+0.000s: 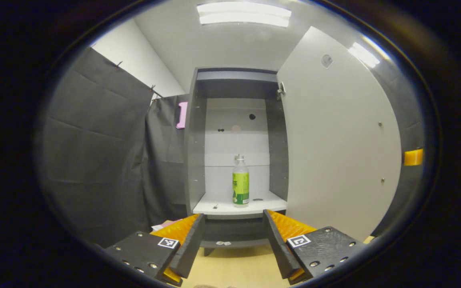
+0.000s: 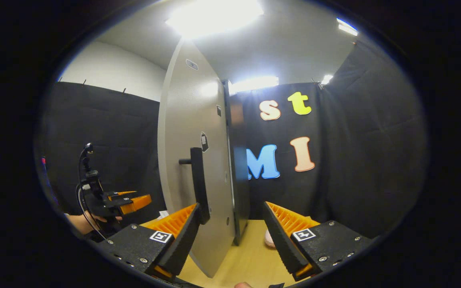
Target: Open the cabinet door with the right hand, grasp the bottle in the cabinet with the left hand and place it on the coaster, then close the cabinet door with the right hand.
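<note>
Left tool (image 1: 233, 244) spread before upright green-labelled bottle (image 1: 240, 182) in cabinet (image 1: 238, 208)

Black screwed tool (image 1: 233, 234) bodies (square markers); cabled.

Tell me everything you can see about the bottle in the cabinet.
The bottle stands upright on the cabinet's white shelf, near the middle, apart from the side walls. It looks like clear plastic, with a pale cap, a narrow neck and a green label wrapped around most of its body. Nothing touches it but the shelf. The cabinet door is swung wide open to its right, and the left tool, open, is short of the shelf and lined up roughly with the bottle.
</note>
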The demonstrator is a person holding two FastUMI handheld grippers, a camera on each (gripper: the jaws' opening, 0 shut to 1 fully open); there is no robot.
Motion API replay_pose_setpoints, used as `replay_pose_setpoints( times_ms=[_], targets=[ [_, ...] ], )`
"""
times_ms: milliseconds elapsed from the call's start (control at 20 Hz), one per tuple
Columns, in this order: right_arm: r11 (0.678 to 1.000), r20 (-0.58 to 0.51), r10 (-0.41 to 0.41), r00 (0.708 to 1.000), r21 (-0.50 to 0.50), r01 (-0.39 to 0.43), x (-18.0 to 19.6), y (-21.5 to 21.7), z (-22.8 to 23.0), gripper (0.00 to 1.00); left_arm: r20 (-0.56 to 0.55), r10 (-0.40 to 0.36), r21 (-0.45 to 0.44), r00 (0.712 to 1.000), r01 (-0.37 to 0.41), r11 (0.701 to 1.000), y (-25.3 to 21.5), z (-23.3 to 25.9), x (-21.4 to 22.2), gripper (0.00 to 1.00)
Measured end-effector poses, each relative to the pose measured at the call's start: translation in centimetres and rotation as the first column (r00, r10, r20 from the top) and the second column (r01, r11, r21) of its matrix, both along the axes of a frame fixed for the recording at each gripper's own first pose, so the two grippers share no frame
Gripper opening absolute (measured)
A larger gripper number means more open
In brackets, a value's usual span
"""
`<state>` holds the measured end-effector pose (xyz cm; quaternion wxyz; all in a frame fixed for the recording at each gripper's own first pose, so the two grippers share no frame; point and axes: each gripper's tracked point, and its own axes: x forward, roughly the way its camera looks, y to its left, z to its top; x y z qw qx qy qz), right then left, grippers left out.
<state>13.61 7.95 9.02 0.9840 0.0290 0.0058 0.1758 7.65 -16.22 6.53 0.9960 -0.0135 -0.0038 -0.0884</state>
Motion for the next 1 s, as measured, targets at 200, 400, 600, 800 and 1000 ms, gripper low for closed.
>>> replay_pose_setpoints(
  times_ms=[200, 400, 600, 800, 1000],
  targets=[
    [0.984, -0.037, -0.172, 0.984, -0.044, 0.17, 1.0, -3.4, -2.7, 0.93, 0.004, -0.055, 0.003, 0.998, 0.055, 0.999, -1.1, 0.3, 5.5, 0.83],
    [0.96, -0.08, -0.277, 0.958, -0.056, 0.273, 1.6, -4.4, -4.4, 0.94, -0.002, -0.112, -0.042, 0.994, 0.112, 0.993, -2.0, 0.3, 11.8, 0.83],
    [0.934, -0.102, -0.356, 0.929, -0.065, 0.351, 2.1, -4.9, -5.5, 0.94, 0.0, -0.143, -0.056, 0.99, 0.143, 0.988, -2.5, 0.6, 17.3, 0.8],
    [0.908, -0.129, -0.418, 0.899, -0.071, 0.412, 2.1, -5.6, -6.6, 0.94, -0.004, -0.173, -0.026, 0.985, 0.172, 0.985, -3.9, -0.3, 22.1, 0.82],
    [0.885, -0.161, -0.465, 0.87, -0.074, 0.46, 1.8, -6.1, -7.7, 0.94, -0.02, -0.197, 0.0, 0.98, 0.197, 0.98, -5.7, -2.0, 25.9, 0.87]
  ],
)
